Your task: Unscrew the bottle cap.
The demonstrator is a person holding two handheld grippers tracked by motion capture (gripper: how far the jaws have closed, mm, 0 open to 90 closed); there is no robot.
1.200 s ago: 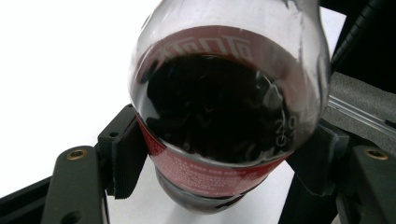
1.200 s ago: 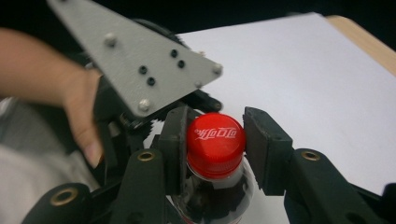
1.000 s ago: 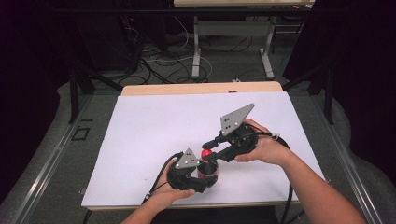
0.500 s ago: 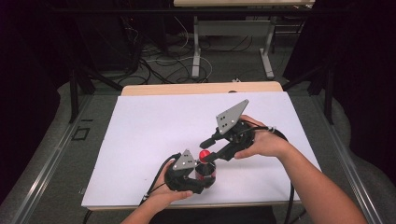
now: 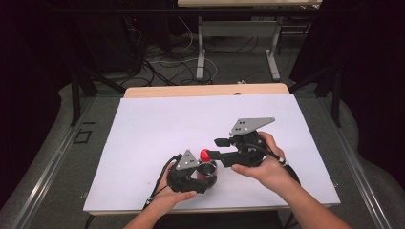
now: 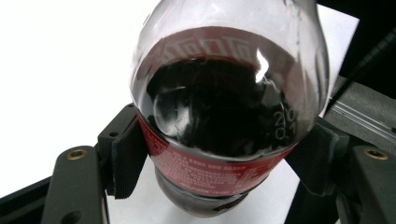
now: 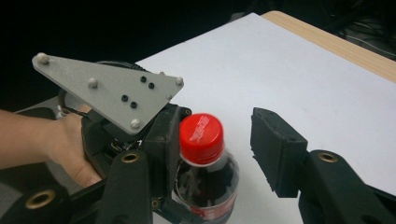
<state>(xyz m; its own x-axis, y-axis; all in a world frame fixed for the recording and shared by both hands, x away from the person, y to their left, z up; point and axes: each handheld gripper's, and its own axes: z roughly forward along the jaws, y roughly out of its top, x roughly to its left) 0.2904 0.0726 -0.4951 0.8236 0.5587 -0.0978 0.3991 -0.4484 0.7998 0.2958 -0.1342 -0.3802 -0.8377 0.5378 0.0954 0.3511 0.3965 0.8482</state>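
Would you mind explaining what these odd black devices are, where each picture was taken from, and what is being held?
No robot is involved: a person holds a hand-operated two-jaw gripper in each hand. The high view looks down from above the person's side onto a table covered by a white sheet. The other two pictures come from cameras riding on the grippers, looking along their jaws. The left gripper is clamped on a small cola bottle, its pads pressing the red label. The bottle's red cap sits between the jaws of the right gripper, which have just been moving and stand apart from it. The grey three-cornered plate in that picture belongs to the left gripper.
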